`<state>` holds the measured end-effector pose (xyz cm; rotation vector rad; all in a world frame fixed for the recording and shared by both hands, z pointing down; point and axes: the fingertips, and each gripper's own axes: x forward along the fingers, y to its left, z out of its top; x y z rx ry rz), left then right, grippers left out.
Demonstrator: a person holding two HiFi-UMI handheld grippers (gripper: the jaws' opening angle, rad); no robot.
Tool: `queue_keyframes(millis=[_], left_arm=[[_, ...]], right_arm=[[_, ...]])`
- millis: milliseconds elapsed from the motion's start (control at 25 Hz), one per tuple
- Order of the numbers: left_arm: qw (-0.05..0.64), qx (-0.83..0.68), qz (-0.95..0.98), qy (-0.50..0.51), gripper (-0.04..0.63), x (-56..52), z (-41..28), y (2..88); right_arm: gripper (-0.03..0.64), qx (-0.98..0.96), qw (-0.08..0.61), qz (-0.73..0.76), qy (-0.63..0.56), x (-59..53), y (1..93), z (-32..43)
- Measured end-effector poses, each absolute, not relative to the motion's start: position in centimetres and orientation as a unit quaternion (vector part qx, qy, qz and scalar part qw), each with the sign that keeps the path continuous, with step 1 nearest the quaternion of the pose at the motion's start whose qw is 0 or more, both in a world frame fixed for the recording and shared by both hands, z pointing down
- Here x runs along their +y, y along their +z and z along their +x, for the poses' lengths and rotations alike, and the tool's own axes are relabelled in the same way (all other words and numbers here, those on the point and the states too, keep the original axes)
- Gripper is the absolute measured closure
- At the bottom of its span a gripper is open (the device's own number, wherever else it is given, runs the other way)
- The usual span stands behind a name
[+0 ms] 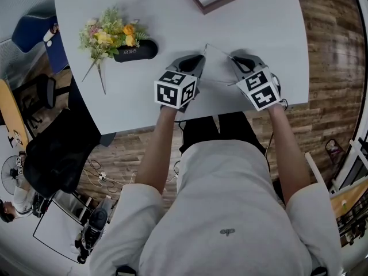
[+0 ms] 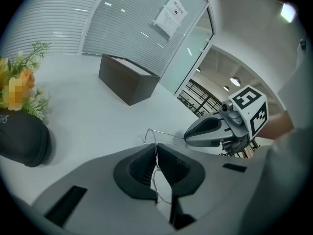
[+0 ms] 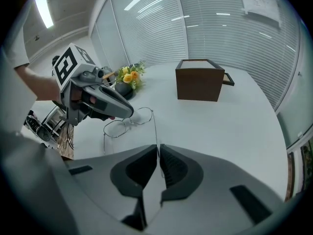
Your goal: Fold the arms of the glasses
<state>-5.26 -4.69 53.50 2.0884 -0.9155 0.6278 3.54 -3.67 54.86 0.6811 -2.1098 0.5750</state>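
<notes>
Pinching barely visible glasses [image 3: 130, 121]: left tongs [image 2: 156, 150], right tongs [image 3: 159, 150].

Glasses [image 1: 216, 49] barely traceable; box [image 1: 221, 2] cut off (top edge).

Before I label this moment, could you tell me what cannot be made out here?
- Glasses arm tips: behind the jaws in both gripper views; too thin in the head view.
- Sheet on the blinds: print too small, both gripper views.
- Flowers: cut by left gripper view's edge.
</notes>
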Motion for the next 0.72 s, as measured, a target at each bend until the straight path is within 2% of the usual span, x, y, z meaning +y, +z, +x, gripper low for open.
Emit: queue_keyframes(millis=[720], left_arm=[[0.386, -0.355, 0.817, 0.240, 0.569, -4.7, -4.7, 53.5]], right_arm=[[0.592, -0.849, 0.412, 0.227, 0.240, -1.3, 54.9, 1.5]])
